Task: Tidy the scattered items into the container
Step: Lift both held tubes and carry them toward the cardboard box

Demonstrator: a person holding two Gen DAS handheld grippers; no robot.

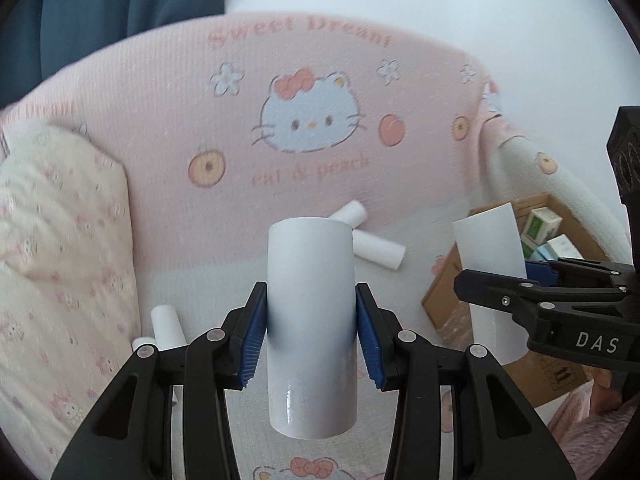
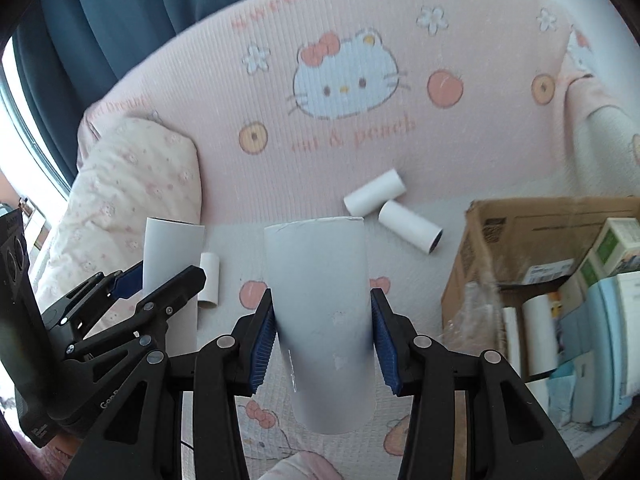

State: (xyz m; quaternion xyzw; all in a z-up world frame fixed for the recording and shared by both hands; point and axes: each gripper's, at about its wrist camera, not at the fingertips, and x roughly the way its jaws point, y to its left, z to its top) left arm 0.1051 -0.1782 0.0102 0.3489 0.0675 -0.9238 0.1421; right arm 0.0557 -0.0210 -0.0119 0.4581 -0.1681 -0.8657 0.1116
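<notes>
My left gripper [image 1: 312, 336] is shut on a white cardboard tube [image 1: 312, 272], its blue pads pressing on both sides, and the tube stands upright above the bed. My right gripper [image 2: 324, 344] is shut on a second, greyer white tube [image 2: 322, 280]. Each gripper also shows in the other's view: the right gripper [image 1: 496, 276] with its tube [image 1: 488, 240], the left gripper [image 2: 168, 276] with its tube [image 2: 172, 244]. Loose small tubes [image 2: 374, 192] [image 2: 410, 232] [image 2: 210, 280] lie on the bedspread. An open cardboard box [image 2: 480, 248] stands at the right.
The box holds small cartons [image 2: 616, 244] and a roll [image 2: 540, 332]; crinkled plastic film hangs on its near corner. A flowered pillow [image 1: 52, 240] lies at the left. A pink cat-print cover [image 1: 312, 120] rises behind the bed. Blue curtain [image 2: 120, 12] hangs at the back left.
</notes>
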